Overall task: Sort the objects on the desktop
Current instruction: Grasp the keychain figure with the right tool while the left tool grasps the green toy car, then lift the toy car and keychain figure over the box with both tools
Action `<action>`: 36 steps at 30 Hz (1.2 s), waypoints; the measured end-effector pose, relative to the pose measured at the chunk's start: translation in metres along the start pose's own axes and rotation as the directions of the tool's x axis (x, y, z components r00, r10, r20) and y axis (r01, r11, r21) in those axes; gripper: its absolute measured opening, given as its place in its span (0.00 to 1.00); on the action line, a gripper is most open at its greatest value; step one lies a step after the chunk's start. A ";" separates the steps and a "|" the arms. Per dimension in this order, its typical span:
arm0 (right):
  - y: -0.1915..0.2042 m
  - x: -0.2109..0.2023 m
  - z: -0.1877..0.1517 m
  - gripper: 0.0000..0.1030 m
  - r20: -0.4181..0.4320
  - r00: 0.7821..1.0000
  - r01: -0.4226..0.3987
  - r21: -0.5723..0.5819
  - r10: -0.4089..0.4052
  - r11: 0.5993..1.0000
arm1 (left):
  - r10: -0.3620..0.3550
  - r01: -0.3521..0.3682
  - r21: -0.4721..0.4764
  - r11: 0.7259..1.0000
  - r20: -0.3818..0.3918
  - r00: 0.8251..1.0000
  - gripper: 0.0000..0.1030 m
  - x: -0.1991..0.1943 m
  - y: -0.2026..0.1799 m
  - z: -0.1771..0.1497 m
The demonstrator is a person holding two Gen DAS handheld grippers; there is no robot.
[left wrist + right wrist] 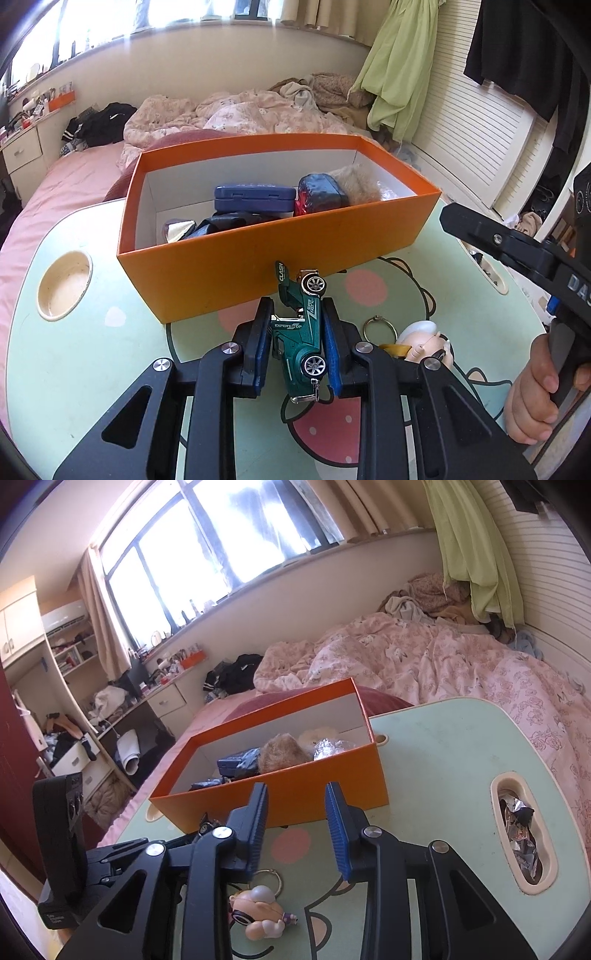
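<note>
- Sorting is well along, by our reckoning: the orange box (pixel 258 266) on the bench (pixel 110 350) already holds a blue case (pixel 255 197), a dark wrapped block (pixel 321 194), a tuft of tan fur (pixel 356 182) and some crinkled foil (pixel 179 230).
- Our left claw (pixel 297 349) is clenched on the green toy car (pixel 299 332), pads pressing both its sides, nose toward the box and just in front of its near wall.
- Our right claw (pixel 297 830) stands released with nothing between its pads, hovering over the doll keychain (pixel 258 912), which lies on the bench near the box.
- Left to do, as we judge it: drop the car in the box, then pick up the keychain with its metal ring (pixel 378 328).
- The car looks hard and glossy, painted metal or plastic, with chrome trim and spoked wheels.
- The box is smooth cardboard, orange outside, white inside, straight-walled.
- The doll is rounded, pale and shiny; its ring is thin wire.
- The bench is a smooth, pale green top with a cartoon print and a round cup hollow (pixel 64 286).
</note>
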State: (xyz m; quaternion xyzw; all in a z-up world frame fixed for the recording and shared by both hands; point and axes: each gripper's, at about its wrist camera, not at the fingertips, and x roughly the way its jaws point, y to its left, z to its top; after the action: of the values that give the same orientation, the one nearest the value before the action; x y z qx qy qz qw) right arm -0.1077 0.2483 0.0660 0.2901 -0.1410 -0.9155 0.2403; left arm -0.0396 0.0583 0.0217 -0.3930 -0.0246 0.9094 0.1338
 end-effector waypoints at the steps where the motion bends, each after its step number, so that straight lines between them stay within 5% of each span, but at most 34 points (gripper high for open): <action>1: 0.000 -0.001 0.000 0.55 -0.004 1.000 -0.006 0.000 0.006 1.000 | -0.001 0.001 -0.003 1.000 -0.001 1.000 0.26 0.000 0.001 0.000; 2: 0.000 -0.004 0.000 0.74 -0.012 1.000 -0.028 0.006 0.028 1.000 | -0.002 0.002 -0.008 1.000 -0.003 1.000 0.26 0.001 0.003 0.000; 3: 0.000 -0.007 -0.001 0.80 -0.019 0.999 -0.048 0.010 0.049 0.999 | -0.004 0.004 -0.014 1.000 -0.004 1.000 0.26 0.001 0.005 -0.001; 6: 0.007 -0.017 -0.005 0.82 -0.054 0.995 -0.089 -0.028 0.088 0.996 | -0.018 0.017 -0.048 0.999 -0.010 1.000 0.25 0.002 0.012 -0.001; 13: 0.036 0.008 -0.025 0.81 -0.229 0.970 0.018 -0.246 -0.076 0.969 | -0.024 0.025 -0.078 0.997 0.025 0.999 0.26 -0.003 0.015 -0.001; 16: 0.044 0.019 -0.034 0.73 -0.270 0.957 0.020 -0.317 -0.111 0.948 | -0.030 0.033 -0.091 0.995 0.033 0.999 0.26 -0.004 0.018 -0.001; 21: 0.047 0.038 -0.050 0.43 -0.381 0.914 -0.009 -0.359 -0.139 0.933 | -0.033 0.038 -0.102 0.994 0.044 0.998 0.26 -0.005 0.020 0.000; 25: 0.045 0.034 -0.049 0.40 -0.357 0.925 0.000 -0.347 -0.133 0.938 | -0.036 0.042 -0.106 0.993 0.054 0.998 0.26 -0.008 0.021 -0.001; 30: 0.039 0.014 -0.035 0.40 -0.247 0.967 -0.013 -0.274 -0.058 0.962 | -0.027 0.037 -0.099 0.994 0.099 0.995 0.26 -0.018 0.021 0.000; 36: 0.035 -0.003 -0.008 0.40 -0.107 0.994 -0.052 -0.155 0.036 0.987 | -0.038 0.054 -0.099 0.994 0.152 0.988 0.26 -0.034 0.026 0.015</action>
State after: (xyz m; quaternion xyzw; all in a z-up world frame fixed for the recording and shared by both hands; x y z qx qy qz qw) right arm -0.0885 0.2196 0.0753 0.3143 -0.0620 -0.9020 0.2895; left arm -0.0336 0.0251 0.0522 -0.3295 -0.0906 0.9305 0.1319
